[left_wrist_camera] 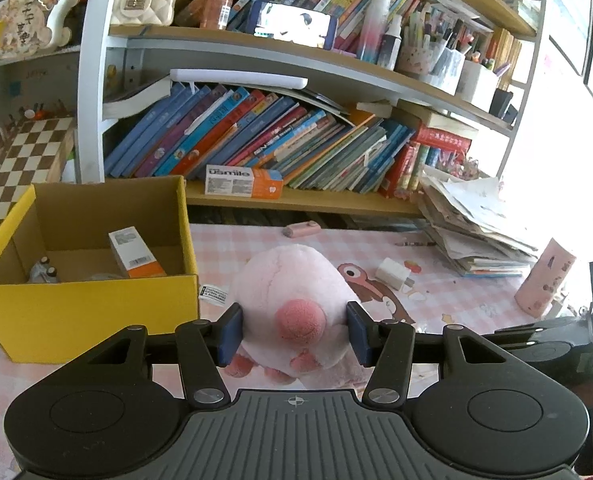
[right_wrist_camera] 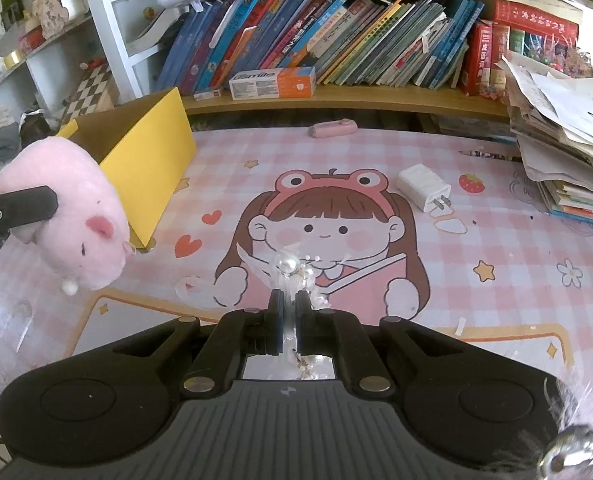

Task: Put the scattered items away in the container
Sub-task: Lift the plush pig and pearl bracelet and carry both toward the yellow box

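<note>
Pink plush pig [left_wrist_camera: 296, 300] sits squeezed between the left gripper [left_wrist_camera: 294, 334] pads, jaws about half open around its soft body, held just right of the yellow cardboard box [left_wrist_camera: 88, 308]. Best to carry it over the rim before letting go, clear of the orange carton [left_wrist_camera: 134, 254] inside. From the right wrist, the right gripper [right_wrist_camera: 289, 312] is pinched fully closed on a clear beaded trinket [right_wrist_camera: 292, 270] above the pink mat [right_wrist_camera: 476, 260]. A white charger [right_wrist_camera: 424, 188] lies well apart.

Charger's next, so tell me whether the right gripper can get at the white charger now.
Probably not yet: the right gripper is shut on a pearly trinket. The path to the white charger looks clear.
</note>
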